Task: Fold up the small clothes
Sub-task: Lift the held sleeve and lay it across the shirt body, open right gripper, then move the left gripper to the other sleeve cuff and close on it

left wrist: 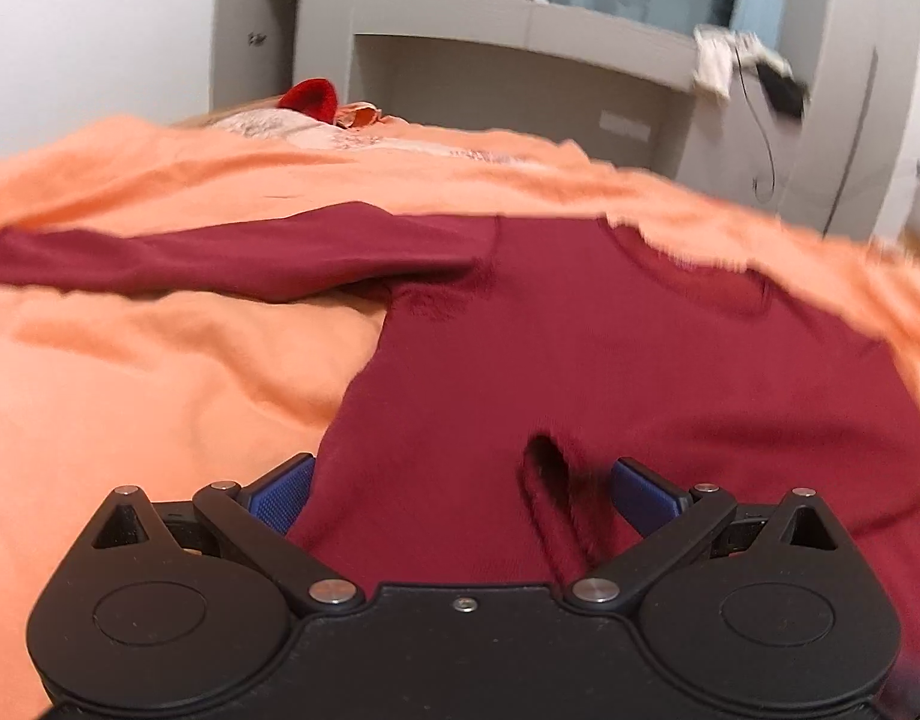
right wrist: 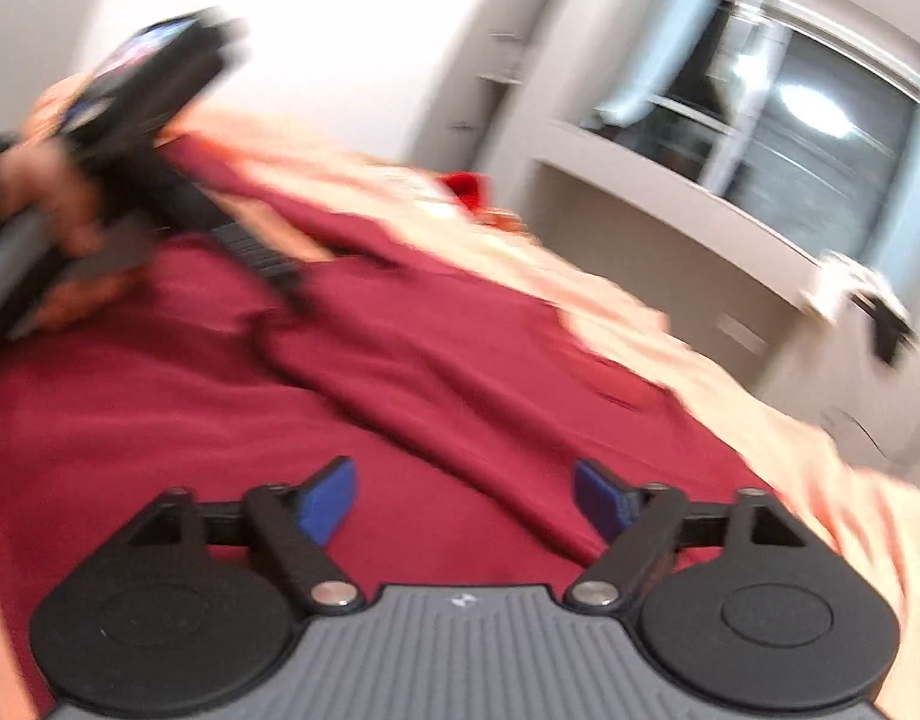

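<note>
Maroon shirt [left wrist: 580, 360] lies flat under both parted grippers.

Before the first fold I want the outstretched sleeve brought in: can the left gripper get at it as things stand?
Probably yes. The left gripper is open over the maroon shirt's lower body, and the sleeve lies flat on the orange bedcover to its left, with nothing on it or between them.

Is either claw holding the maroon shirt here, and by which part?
Neither. Left claw and right claw are both open above the maroon shirt, gripping nothing.
</note>
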`<state>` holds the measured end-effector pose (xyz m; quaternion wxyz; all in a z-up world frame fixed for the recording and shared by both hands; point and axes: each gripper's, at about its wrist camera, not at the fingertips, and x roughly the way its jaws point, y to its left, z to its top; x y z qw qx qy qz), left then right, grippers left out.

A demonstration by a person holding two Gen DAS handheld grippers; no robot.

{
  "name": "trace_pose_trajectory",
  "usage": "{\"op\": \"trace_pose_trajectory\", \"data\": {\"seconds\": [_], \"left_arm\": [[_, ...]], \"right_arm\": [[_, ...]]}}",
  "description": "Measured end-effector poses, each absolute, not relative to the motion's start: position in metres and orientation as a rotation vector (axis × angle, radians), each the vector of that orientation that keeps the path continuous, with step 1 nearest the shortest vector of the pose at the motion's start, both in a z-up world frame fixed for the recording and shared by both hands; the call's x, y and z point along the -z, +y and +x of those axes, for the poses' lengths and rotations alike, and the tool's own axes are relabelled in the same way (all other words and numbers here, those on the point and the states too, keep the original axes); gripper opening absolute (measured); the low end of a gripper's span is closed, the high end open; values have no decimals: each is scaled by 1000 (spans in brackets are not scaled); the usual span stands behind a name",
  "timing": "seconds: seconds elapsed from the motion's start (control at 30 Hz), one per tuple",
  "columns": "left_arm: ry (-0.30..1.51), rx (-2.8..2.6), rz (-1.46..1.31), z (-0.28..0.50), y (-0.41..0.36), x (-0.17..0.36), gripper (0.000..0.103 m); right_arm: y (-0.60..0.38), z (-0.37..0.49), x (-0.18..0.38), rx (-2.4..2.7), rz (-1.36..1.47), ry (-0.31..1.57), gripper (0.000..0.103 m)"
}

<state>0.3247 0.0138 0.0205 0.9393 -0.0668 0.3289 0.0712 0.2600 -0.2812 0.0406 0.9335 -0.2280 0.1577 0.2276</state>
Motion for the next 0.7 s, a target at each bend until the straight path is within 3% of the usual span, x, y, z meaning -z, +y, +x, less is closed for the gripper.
{"op": "trace_pose_trajectory", "data": {"seconds": [0.2, 0.37, 0.57, 0.63, 0.7], "left_arm": [[689, -123, 12, 314, -4, -14, 102], [674, -107, 52, 306, -10, -14, 102], [672, -95, 54, 302, -10, -15, 102], [669, -91, 61, 302, -10, -15, 102], [666, -89, 69, 302, -11, -14, 102]], "right_arm": [[-340, 276, -43, -206, -419, 322, 99], [-378, 304, -23, -37, -454, 432, 97], [-373, 326, -6, -11, -489, 448, 84], [-361, 328, -1, -22, -539, 428, 76], [-352, 330, 3, -41, -587, 416, 62]]}}
